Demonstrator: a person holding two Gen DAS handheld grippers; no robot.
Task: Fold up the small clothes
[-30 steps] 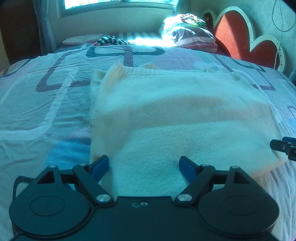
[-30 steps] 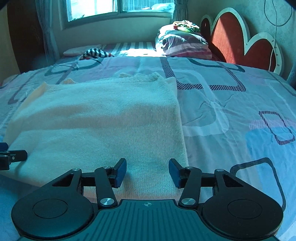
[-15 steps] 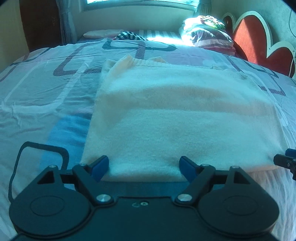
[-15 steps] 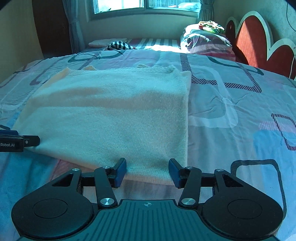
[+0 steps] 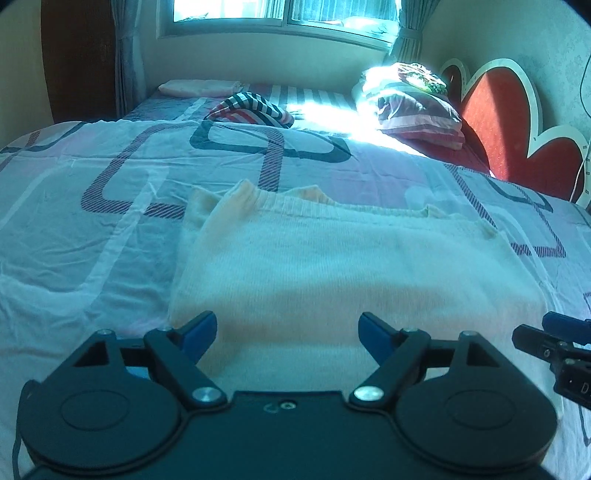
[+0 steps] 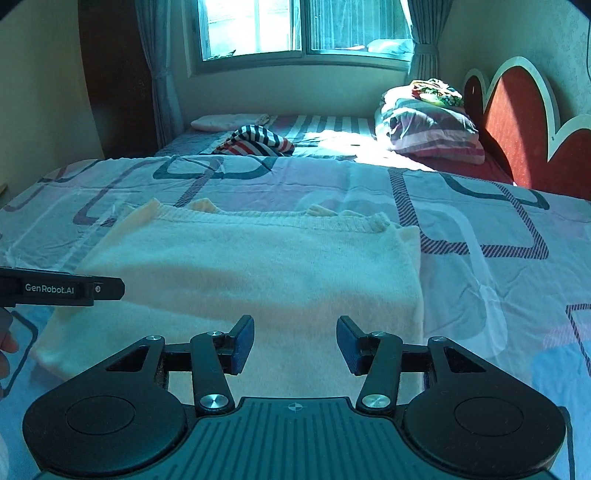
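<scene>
A cream knitted garment (image 5: 351, 273) lies folded flat on the patterned bedsheet (image 5: 92, 236); it also shows in the right wrist view (image 6: 258, 273). My left gripper (image 5: 286, 332) is open and empty above the garment's near left part. My right gripper (image 6: 295, 341) is open and empty above the near right part. The right gripper shows at the right edge of the left wrist view (image 5: 554, 339). The left gripper shows at the left edge of the right wrist view (image 6: 62, 288).
A striped cloth (image 6: 255, 142) lies at the far side of the bed. Stacked pillows and bedding (image 6: 428, 122) sit by the red headboard (image 6: 517, 122) at the right. A window (image 6: 303, 29) and curtains are at the back wall.
Both grippers have lifted up and back from the garment's near edge, staying open. The garment has not moved.
</scene>
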